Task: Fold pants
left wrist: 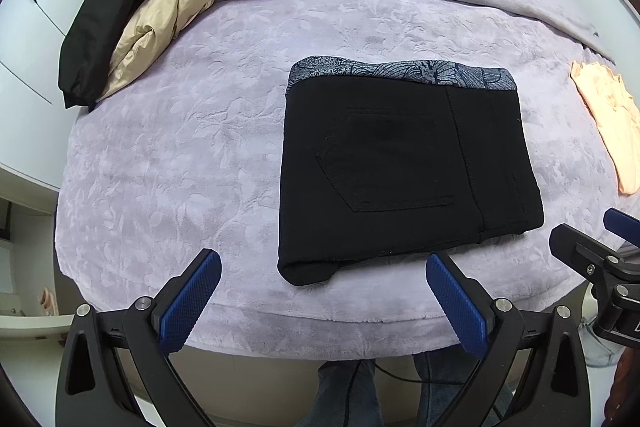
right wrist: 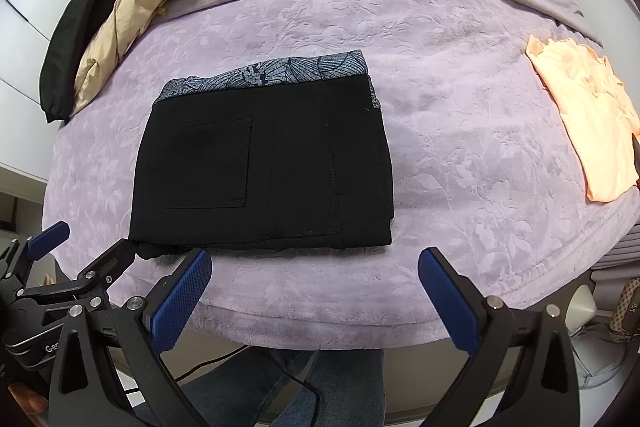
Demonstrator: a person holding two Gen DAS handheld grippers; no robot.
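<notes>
We see the black pants [left wrist: 404, 171] lying folded in a compact rectangle on the lilac bed [left wrist: 180, 167], with our left tool [left wrist: 322, 301] and right tool [right wrist: 314, 297] both spread wide, empty, just short of the pants' near edge.

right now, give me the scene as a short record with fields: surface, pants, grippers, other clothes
surface: lilac blanket over a bed
pants: black pants folded into a compact rectangle, patterned waistband at the far edge, back pocket up
left gripper: open, empty, near the bed's front edge
right gripper: open, empty, beside it
other clothes: peach garment at right; beige jacket and black garment piled far left
</notes>
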